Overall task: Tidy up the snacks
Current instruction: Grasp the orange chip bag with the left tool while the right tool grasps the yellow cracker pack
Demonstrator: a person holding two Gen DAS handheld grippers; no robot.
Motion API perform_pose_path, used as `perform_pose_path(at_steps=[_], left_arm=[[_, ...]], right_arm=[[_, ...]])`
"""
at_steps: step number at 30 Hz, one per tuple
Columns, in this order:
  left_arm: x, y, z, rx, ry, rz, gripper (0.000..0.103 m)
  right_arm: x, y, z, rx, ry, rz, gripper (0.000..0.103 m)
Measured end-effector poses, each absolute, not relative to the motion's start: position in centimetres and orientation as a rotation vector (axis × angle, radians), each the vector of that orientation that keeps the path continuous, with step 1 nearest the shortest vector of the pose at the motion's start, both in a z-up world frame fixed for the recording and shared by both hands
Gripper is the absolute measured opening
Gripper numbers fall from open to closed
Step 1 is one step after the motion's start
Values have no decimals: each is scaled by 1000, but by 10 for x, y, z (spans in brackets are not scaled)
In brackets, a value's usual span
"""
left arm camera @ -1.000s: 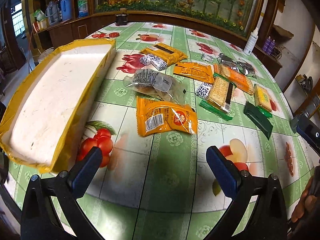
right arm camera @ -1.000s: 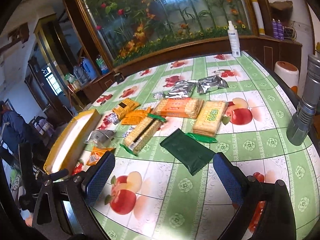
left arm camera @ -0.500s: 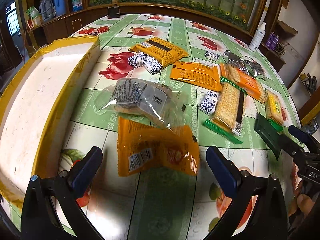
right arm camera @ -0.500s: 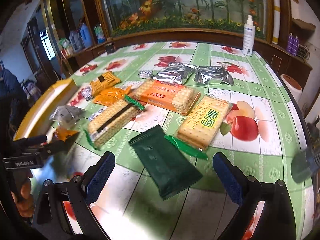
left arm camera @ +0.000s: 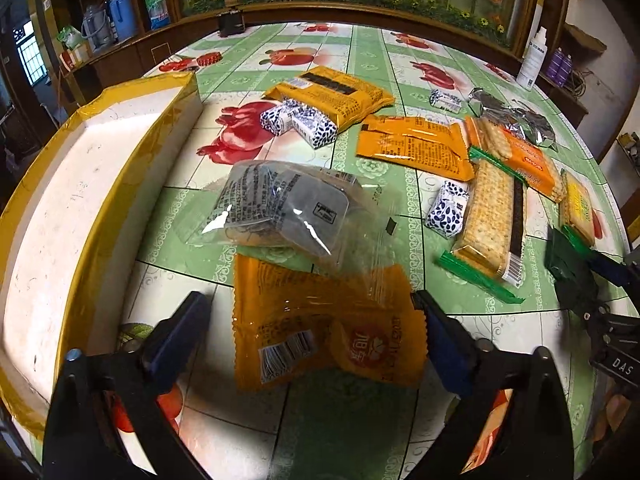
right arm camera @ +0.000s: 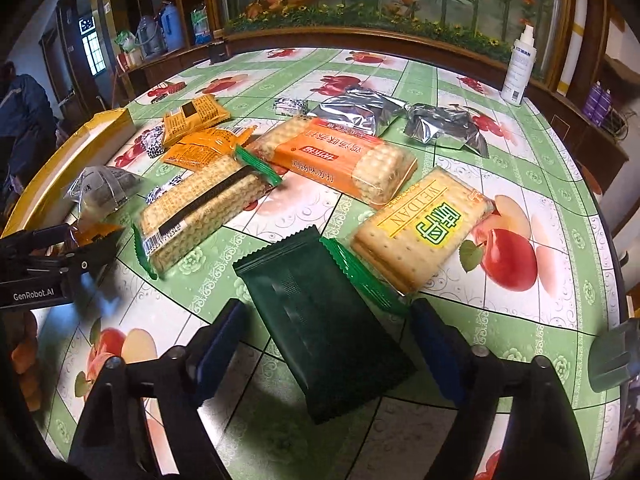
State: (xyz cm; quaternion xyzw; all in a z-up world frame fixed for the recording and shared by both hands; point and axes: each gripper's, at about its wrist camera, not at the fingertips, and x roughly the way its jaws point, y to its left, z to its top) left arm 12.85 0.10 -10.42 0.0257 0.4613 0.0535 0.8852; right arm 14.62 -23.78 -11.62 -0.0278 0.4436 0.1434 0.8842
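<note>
My left gripper (left arm camera: 312,320) is open, its blue pads on either side of an orange snack packet (left arm camera: 324,328) lying flat on the table. A clear-wrapped cake (left arm camera: 280,208) overlaps the packet's far edge. My right gripper (right arm camera: 324,332) is open around a dark green packet (right arm camera: 320,320), pads to its left and right. The yellow-rimmed white tray (left arm camera: 100,184) lies left of the left gripper and holds nothing I can see. The left gripper also shows in the right wrist view (right arm camera: 60,256).
Further snacks lie across the fruit-patterned table: cracker packs (right arm camera: 204,212) (right arm camera: 344,156) (right arm camera: 424,228), orange packets (left arm camera: 412,144) (left arm camera: 332,92), blue-white candies (left arm camera: 300,124), silver pouches (right arm camera: 444,128). A spray bottle (right arm camera: 518,68) stands at the far right edge.
Both grippers have moved forward and down. The left now brackets the orange packet; the right now brackets the dark green packet. Both stay open.
</note>
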Motion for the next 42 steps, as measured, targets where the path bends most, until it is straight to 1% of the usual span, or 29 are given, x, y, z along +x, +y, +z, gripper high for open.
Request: perform_pose_path(at_steps=[1, 2, 3, 4, 5, 6, 7, 10, 14, 15, 16, 20, 21, 22, 23, 25, 27, 28, 32, 42], left_arm=[[127, 0, -102, 57, 950, 105, 82], [126, 0, -101, 50, 959, 97, 81], [127, -2, -102, 32, 967, 85, 80], [126, -1, -102, 26, 966, 81, 77], [124, 0, -101, 21, 961, 76, 75], [123, 1, -100, 2, 963, 63, 69], [120, 4, -98, -13, 958, 56, 53], [114, 11, -94, -83, 963, 11, 48], [108, 14, -92, -104, 961, 2, 42], [105, 14, -91, -104, 956, 1, 35], [102, 14, -90, -108, 956, -7, 17], [93, 13, -87, -110, 956, -27, 17], [90, 13, -87, -110, 955, -30, 17], [88, 13, -87, -112, 954, -36, 17], [86, 13, -87, -116, 953, -41, 17], [83, 14, -88, -123, 950, -47, 17], [79, 15, -88, -131, 948, -59, 17], [77, 16, -88, -134, 946, -65, 17], [70, 18, -84, -128, 932, -75, 17], [65, 21, -81, -150, 932, -85, 17]], right_arm=[[146, -238, -115, -56, 918, 299, 71], [146, -238, -114, -52, 913, 301, 64], [145, -237, -114, -54, 910, 300, 59], [145, -236, -112, -60, 908, 294, 50], [145, -236, -112, -54, 908, 298, 48], [145, -236, -111, -45, 911, 300, 48], [143, -237, -111, -41, 910, 299, 47], [139, -240, -111, -8, 907, 306, 47], [131, -244, -109, 46, 910, 325, 46], [128, -244, -109, 48, 910, 325, 46], [125, -244, -108, 52, 909, 326, 46], [111, -246, -99, 90, 888, 348, 44], [108, -247, -97, 92, 883, 350, 37], [105, -247, -94, 99, 880, 357, 10], [103, -248, -93, 113, 883, 365, 6], [99, -250, -92, 149, 891, 387, 6], [95, -248, -94, 123, 893, 371, 6], [95, -248, -96, 128, 900, 373, 8], [92, -253, -99, 156, 893, 369, 6], [80, -266, -84, 211, 827, 372, 5]])
